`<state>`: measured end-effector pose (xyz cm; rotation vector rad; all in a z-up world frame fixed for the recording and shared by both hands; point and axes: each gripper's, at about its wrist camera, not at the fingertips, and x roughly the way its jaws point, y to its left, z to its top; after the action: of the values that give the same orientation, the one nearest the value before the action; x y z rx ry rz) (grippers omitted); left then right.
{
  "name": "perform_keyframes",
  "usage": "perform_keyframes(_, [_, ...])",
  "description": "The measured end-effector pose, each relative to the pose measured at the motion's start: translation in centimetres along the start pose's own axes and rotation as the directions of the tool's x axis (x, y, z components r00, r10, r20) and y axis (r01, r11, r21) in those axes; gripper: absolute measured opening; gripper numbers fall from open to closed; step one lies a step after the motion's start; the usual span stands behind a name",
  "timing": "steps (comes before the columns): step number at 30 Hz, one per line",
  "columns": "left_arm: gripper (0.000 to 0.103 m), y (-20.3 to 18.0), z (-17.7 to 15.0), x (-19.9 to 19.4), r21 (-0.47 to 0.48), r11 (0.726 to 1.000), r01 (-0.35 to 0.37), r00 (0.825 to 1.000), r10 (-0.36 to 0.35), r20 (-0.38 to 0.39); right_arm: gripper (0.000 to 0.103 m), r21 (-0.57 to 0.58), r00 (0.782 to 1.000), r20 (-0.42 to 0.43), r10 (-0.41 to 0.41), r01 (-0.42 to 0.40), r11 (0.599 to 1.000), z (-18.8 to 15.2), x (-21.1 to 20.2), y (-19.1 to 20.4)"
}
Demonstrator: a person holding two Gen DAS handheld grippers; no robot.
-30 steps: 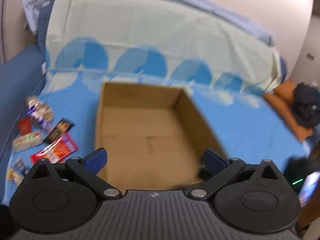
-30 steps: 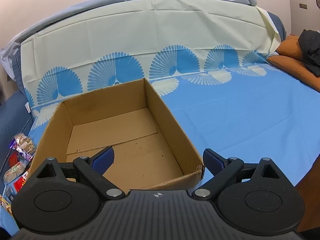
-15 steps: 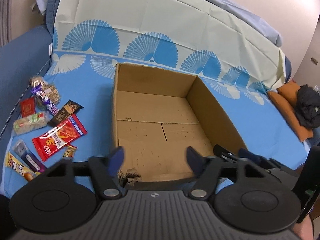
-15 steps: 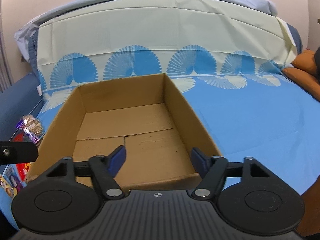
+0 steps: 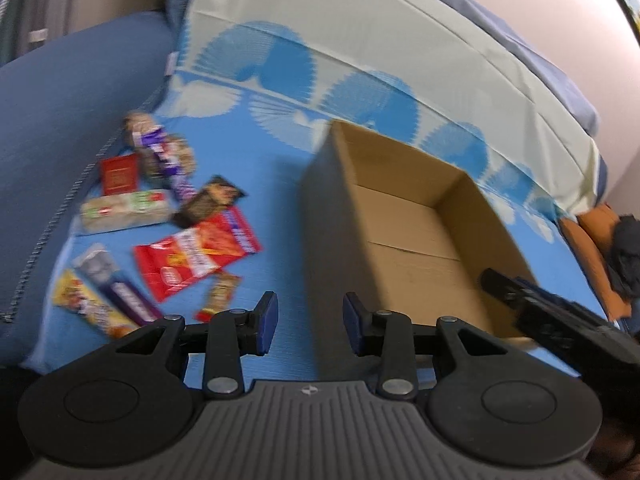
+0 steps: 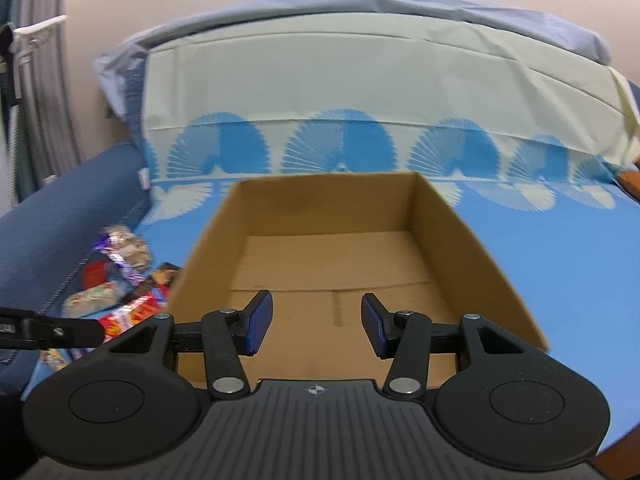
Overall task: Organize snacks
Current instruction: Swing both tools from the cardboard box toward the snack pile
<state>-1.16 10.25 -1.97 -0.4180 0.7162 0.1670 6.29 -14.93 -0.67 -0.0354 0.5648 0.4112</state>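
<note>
Now both grippers — left gripper (image 5: 307, 323), right gripper (image 6: 317, 328) — closing, empty; one cardboard box (image 6: 472, 248)

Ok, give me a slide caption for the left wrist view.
Empty-jawed left hand-held gripper above blue bedsheet, between scattered snack packets and open brown cardboard box.
</note>
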Motion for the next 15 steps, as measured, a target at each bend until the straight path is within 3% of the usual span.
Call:
perform_keyframes(5, [0.04, 5.9, -0.8, 0.2, -0.102, 0.992, -0.081, 0.995, 0.086, 0.05, 0.051, -0.044, 0.996, 0.01, 0.091, -0.091, 0.995, 0.4, 0.2, 3.5])
perform_keyframes(9, [0.04, 10.3, -1.5, 0.5, -0.246, 0.961, -0.125, 0.987, 0.147, 0.073, 0.051, -0.086, 0.987, 0.0, 0.161, -0.16, 0.983, 0.5, 0.6, 6.4])
perform_keyframes(15, [0.04, 12.4, -1.8, 1.4, -0.319, 0.936, -0.151, 0.982, 0.178, 0.057, 0.047, -0.108, 0.962, -0.06, 0.265, -0.27, 0.957, 0.1, 2.5, 11.5])
